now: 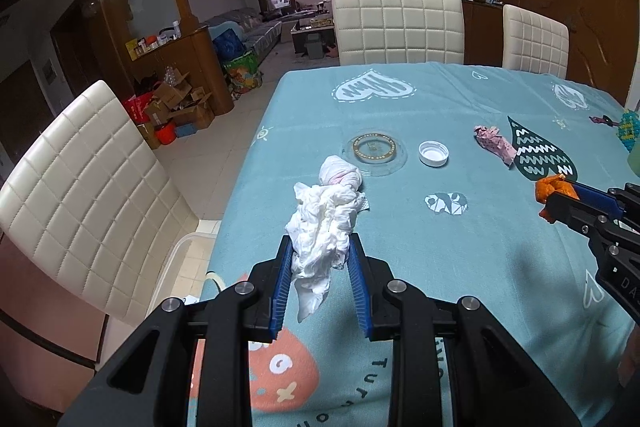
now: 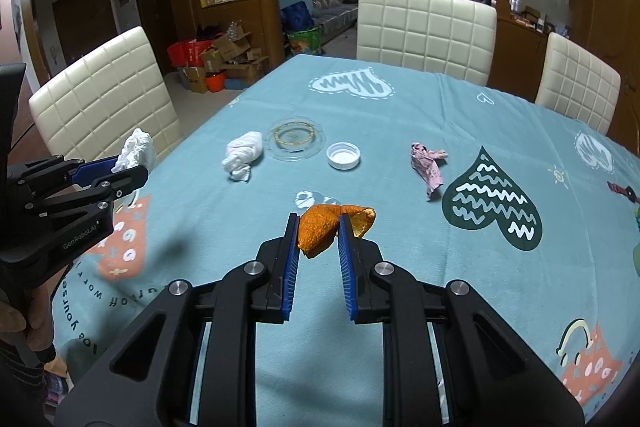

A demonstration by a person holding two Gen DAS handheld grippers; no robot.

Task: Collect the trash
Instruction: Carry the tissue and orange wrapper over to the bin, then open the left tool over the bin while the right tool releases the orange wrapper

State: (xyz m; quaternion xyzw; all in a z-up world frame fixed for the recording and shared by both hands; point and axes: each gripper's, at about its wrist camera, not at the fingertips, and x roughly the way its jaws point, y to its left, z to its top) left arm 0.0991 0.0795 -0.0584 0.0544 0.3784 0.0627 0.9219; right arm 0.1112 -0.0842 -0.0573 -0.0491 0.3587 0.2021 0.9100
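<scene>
My left gripper (image 1: 320,247) is shut on a crumpled white tissue (image 1: 320,227) and holds it above the near left part of the table; it also shows in the right wrist view (image 2: 134,163). My right gripper (image 2: 318,227) is shut on a piece of orange peel (image 2: 320,231), held above the table; it shows at the right in the left wrist view (image 1: 554,199). On the blue tablecloth (image 2: 400,267) lie a second white tissue wad (image 2: 244,153), a white bottle cap (image 2: 343,155) and a crumpled pink wrapper (image 2: 428,163).
A clear glass dish with a gold ring (image 2: 296,139) sits mid-table beside the cap. Cream padded chairs stand at the far side (image 2: 424,27), far right (image 2: 576,83) and left (image 2: 104,95). Cardboard boxes (image 2: 228,55) clutter the floor beyond.
</scene>
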